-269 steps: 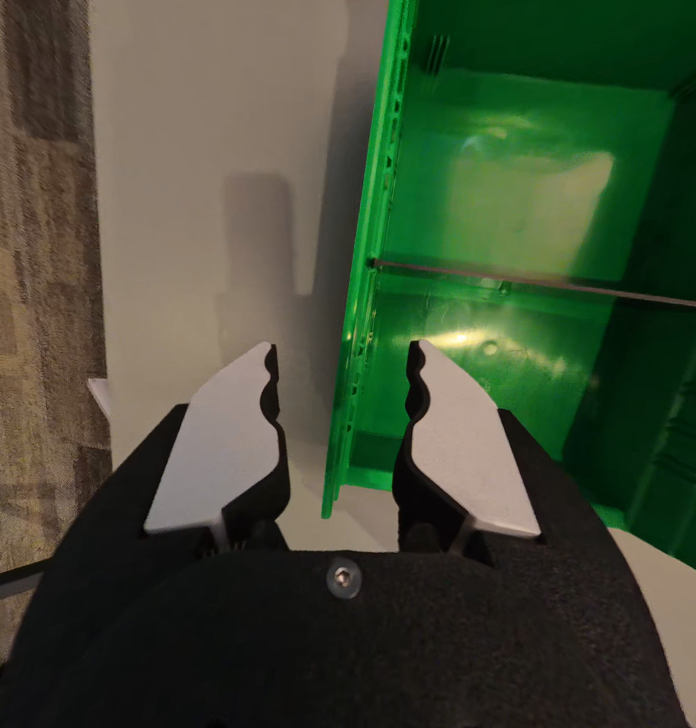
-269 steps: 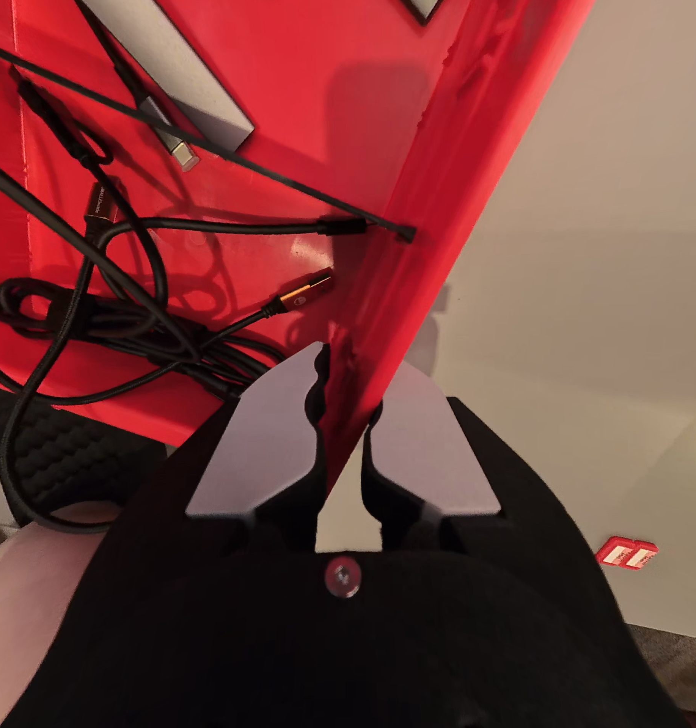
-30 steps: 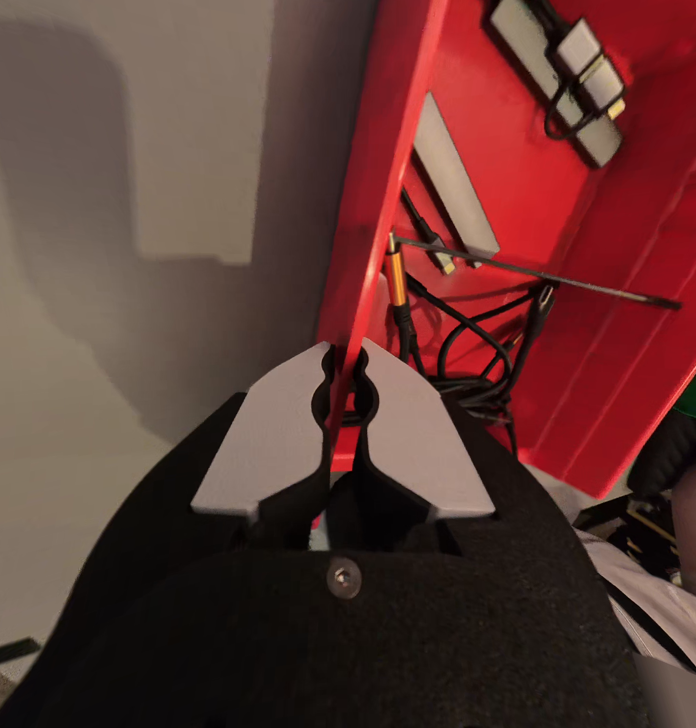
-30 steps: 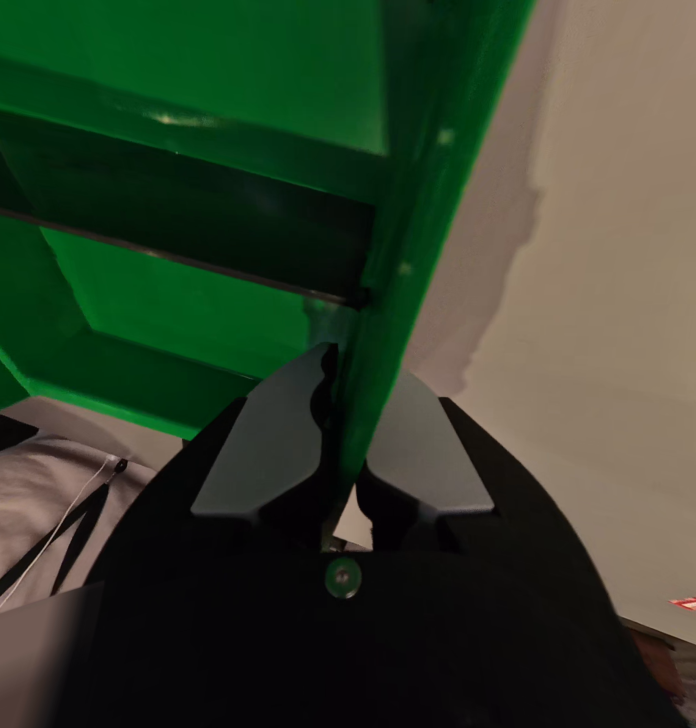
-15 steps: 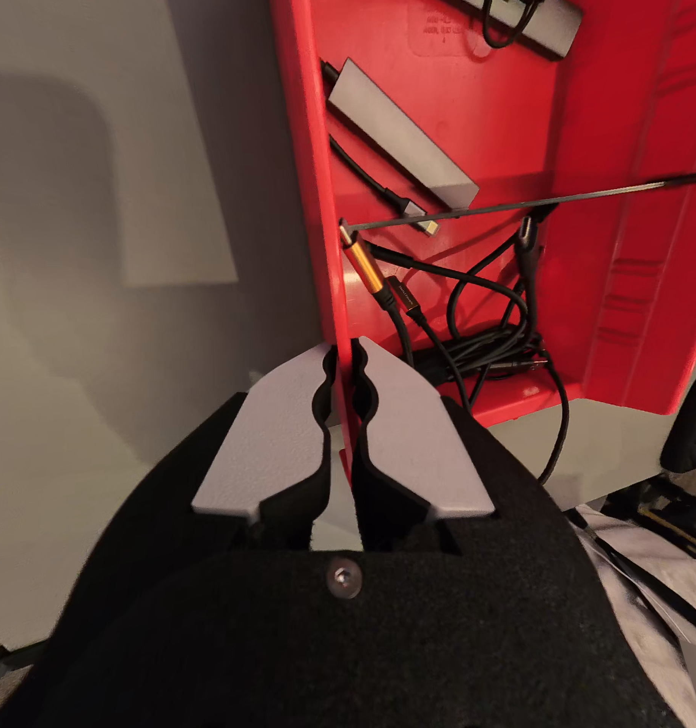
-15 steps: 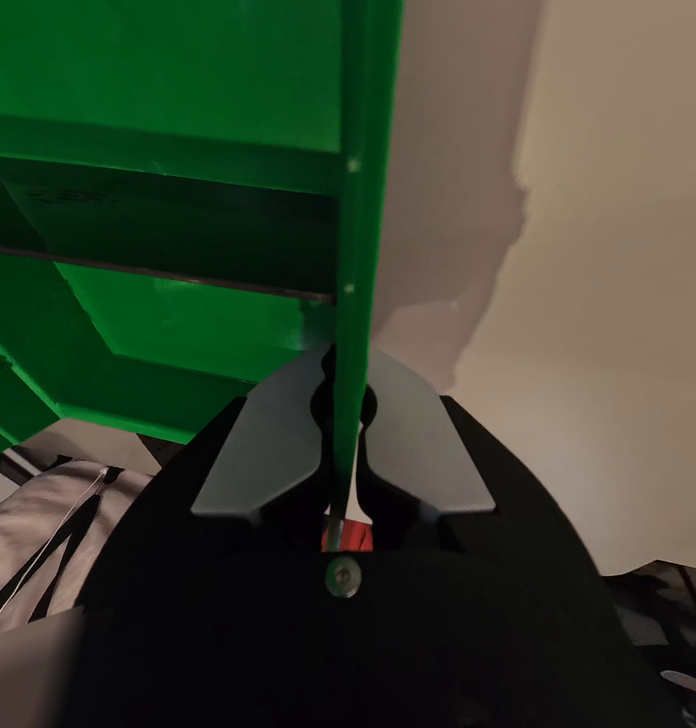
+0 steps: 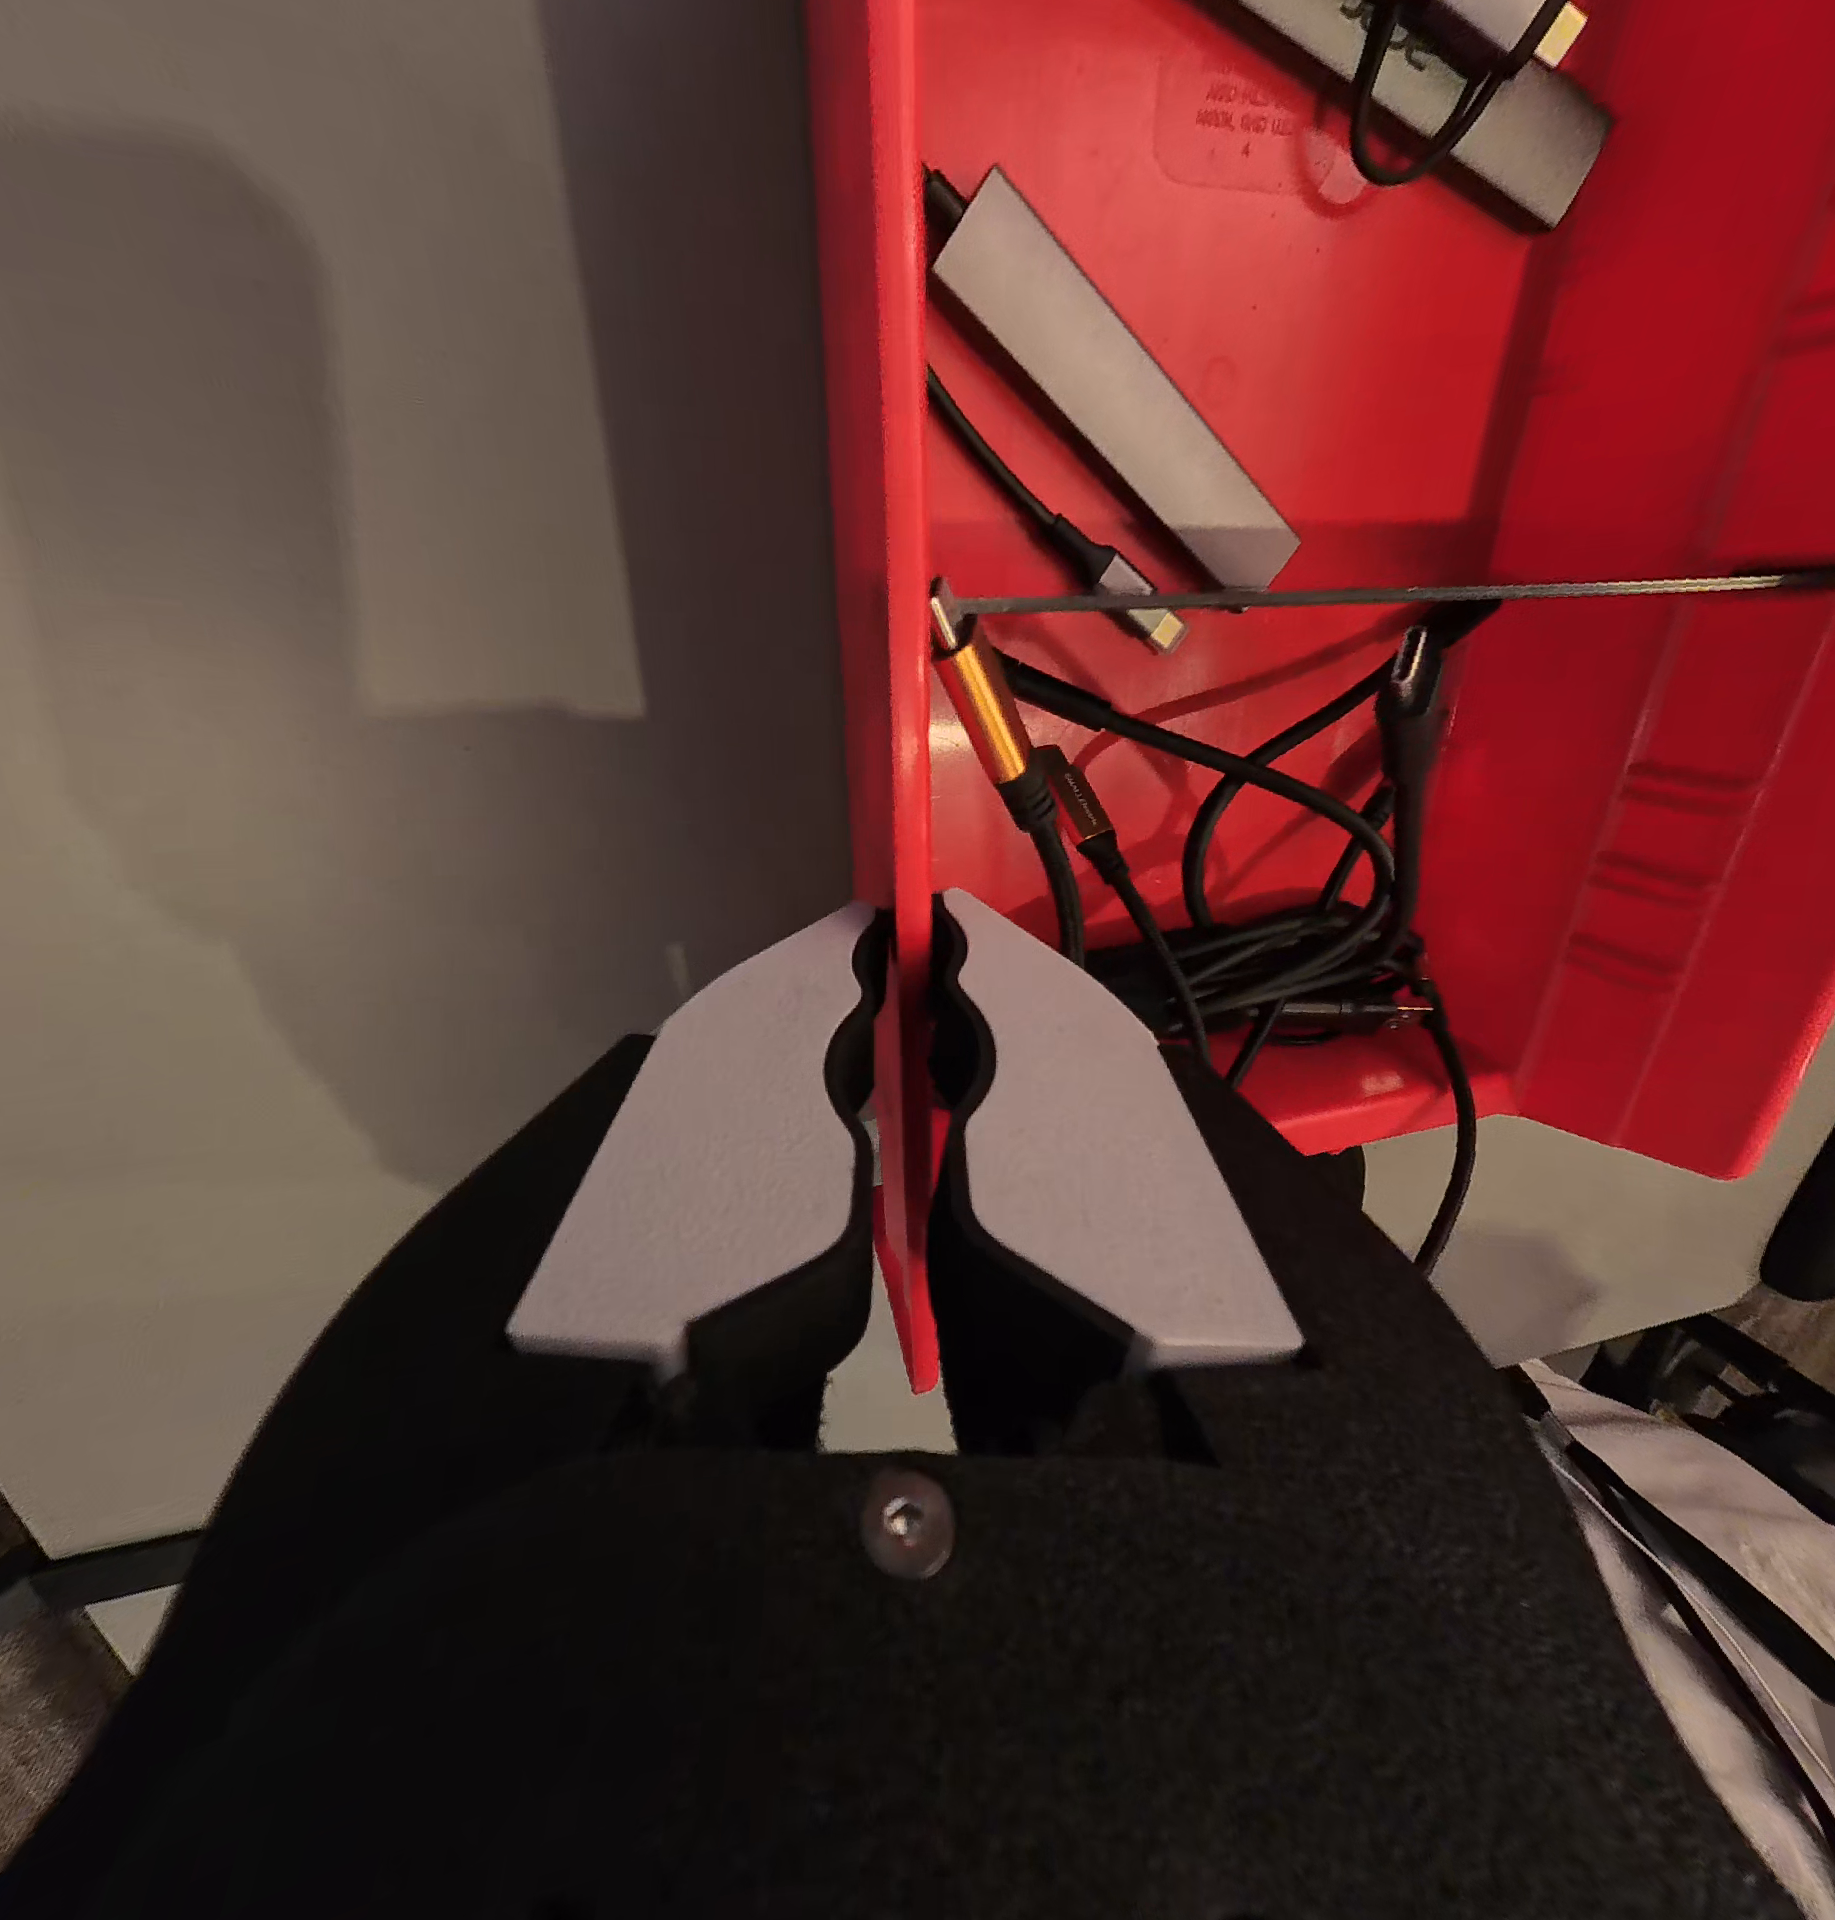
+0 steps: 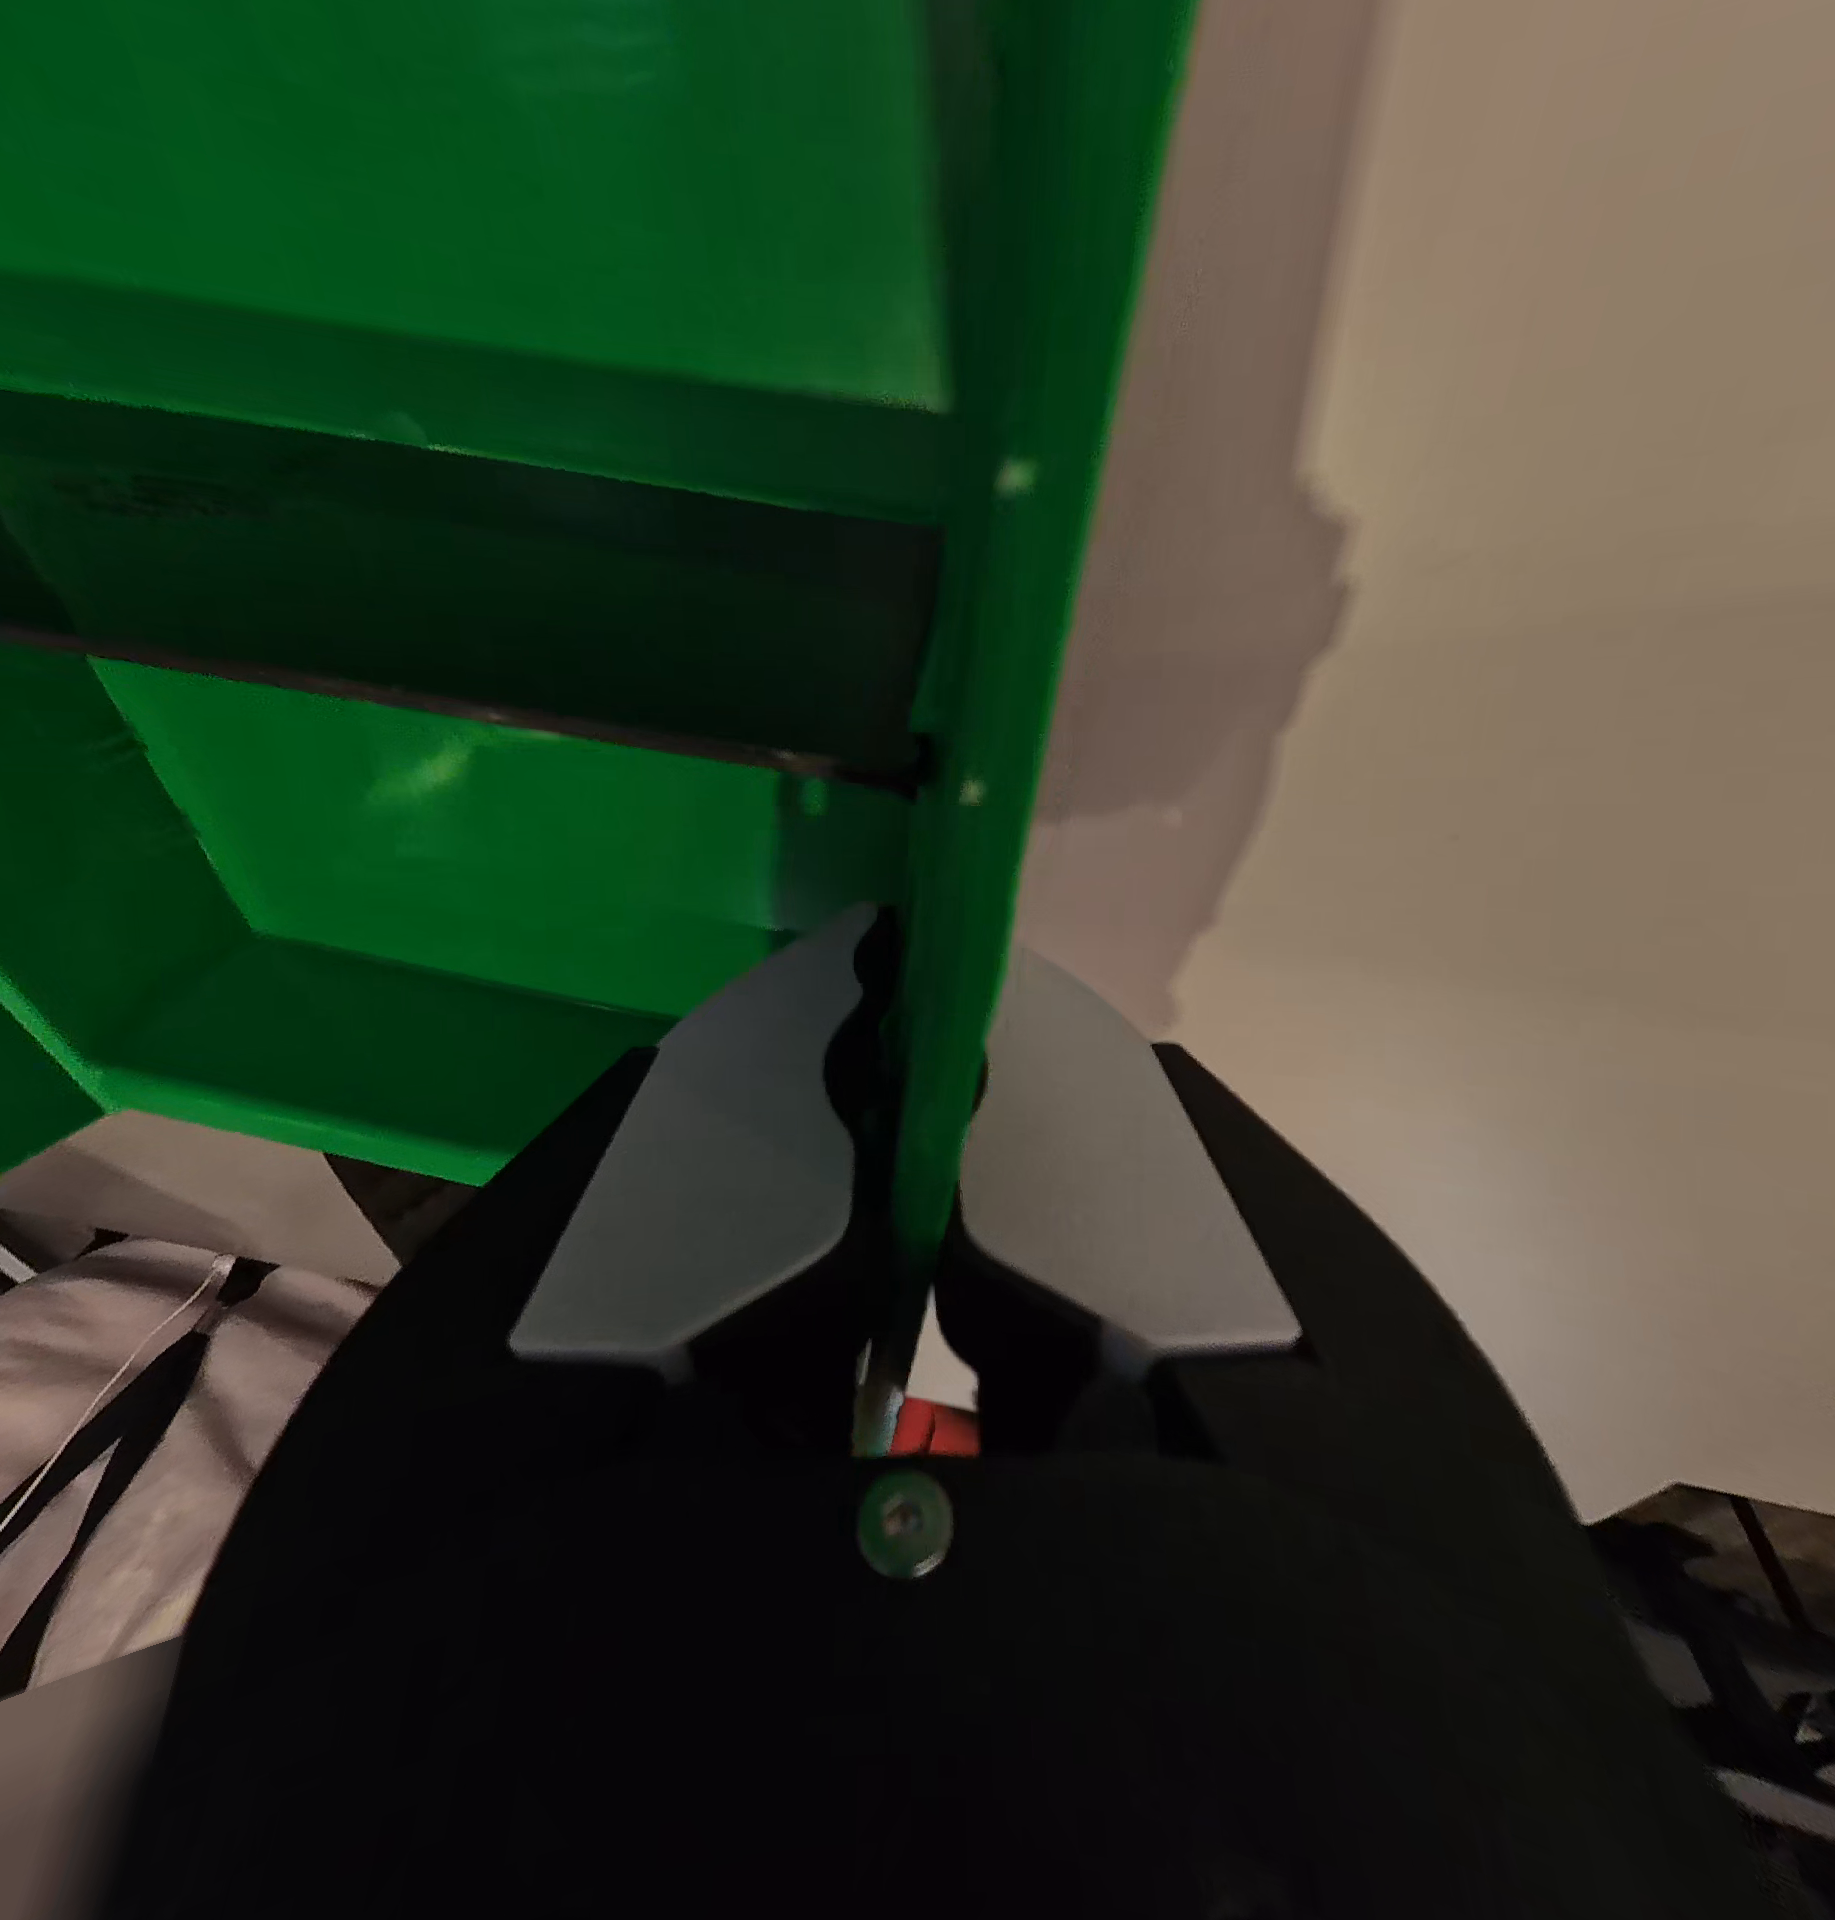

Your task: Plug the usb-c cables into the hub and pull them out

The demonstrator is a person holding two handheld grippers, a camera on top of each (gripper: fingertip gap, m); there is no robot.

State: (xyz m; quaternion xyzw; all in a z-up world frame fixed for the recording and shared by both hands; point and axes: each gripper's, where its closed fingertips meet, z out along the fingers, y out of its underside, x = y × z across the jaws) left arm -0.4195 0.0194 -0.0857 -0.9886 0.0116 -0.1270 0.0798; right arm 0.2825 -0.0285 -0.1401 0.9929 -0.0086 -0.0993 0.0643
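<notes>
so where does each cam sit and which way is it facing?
Left wrist view: on the left gripper, looking along its fingers shut on the red bin wall; hubs and cables inside.
Right wrist view: on the right gripper, fingers shut on the green bin wall.
Shared: the pale table, nothing else.

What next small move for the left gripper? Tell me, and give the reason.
Probably lower the red bin flat onto the white surface and release it. The left gripper is shut on the bin's side wall, the bin looks tilted, and one black cable already hangs over its low edge. The grey hub and gold-tipped cable lie loose inside.
</notes>
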